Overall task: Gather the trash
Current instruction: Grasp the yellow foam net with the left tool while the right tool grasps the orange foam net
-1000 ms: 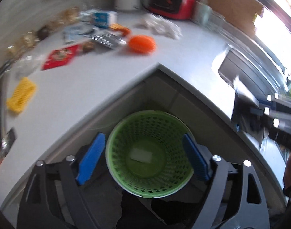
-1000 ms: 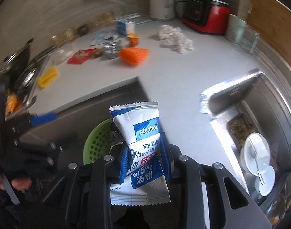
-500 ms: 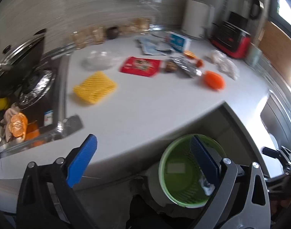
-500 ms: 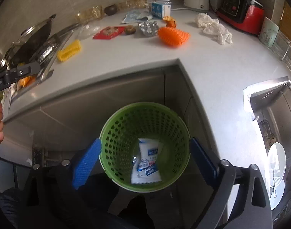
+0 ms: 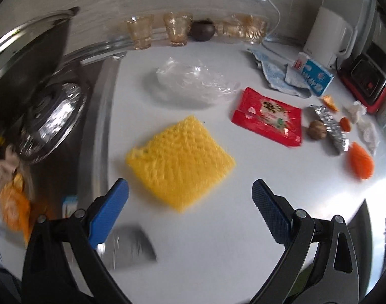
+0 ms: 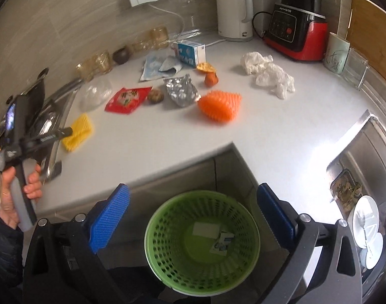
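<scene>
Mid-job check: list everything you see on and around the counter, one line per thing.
green basket: 1, green, below counter edge
wipe packet: 1, white-blue, inside basket
yellow foam net: 1, yellow, counter near stove
red wrapper: 1, red, mid-counter
clear plastic bag: 1, clear, behind net
foil: 1, silver, mid-counter
orange foam net: 1, orange, beside foil
white tissues: crumpled pile, white
blue carton: 1, blue-white
kettle: 1, white, rear
blender: 1, red-black, rear
left gripper: open, over yellow net
right gripper: open, above basket

Wipe packet (image 6: 222, 243) flat in green basket (image 6: 154, 228)
</scene>
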